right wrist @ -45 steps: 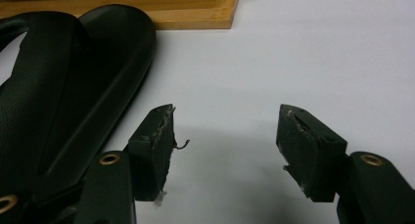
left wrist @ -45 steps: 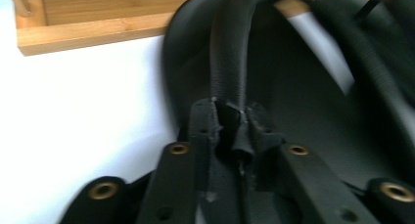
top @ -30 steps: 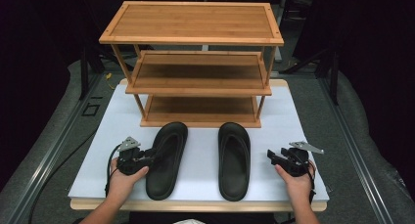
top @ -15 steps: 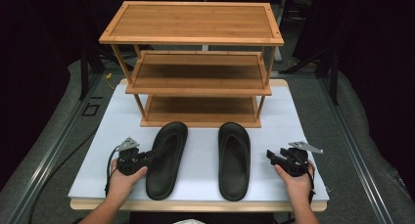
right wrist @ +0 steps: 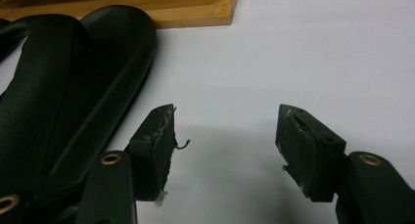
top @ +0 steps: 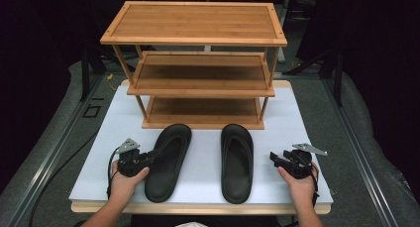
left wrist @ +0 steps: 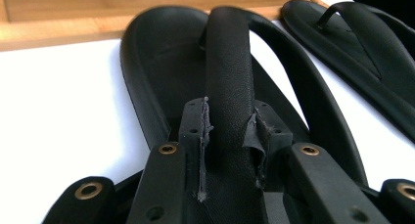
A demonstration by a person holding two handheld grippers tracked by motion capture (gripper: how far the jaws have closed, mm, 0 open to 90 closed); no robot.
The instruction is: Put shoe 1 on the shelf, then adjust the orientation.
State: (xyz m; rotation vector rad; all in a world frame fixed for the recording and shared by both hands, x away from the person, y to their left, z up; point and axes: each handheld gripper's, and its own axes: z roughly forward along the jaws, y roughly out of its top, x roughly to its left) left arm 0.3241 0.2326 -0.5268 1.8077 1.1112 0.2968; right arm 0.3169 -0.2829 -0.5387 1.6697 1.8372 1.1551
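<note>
Left gripper (left wrist: 229, 136), just closing, clenched on strap (left wrist: 229, 62) of left sandal (top: 168, 160) (long axis toward rack (top: 198, 85), straight ahead). Right gripper (right wrist: 225, 145) released, empty, beside right sandal (top: 236, 160).

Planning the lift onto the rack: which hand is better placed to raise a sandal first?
Left. The left gripper has just been closing and clamps the strap of the left sandal. The right gripper stands open over bare table, beside the right sandal.

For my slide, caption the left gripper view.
Left hand-held gripper clamps the strap of a black sandal on the white table.
</note>
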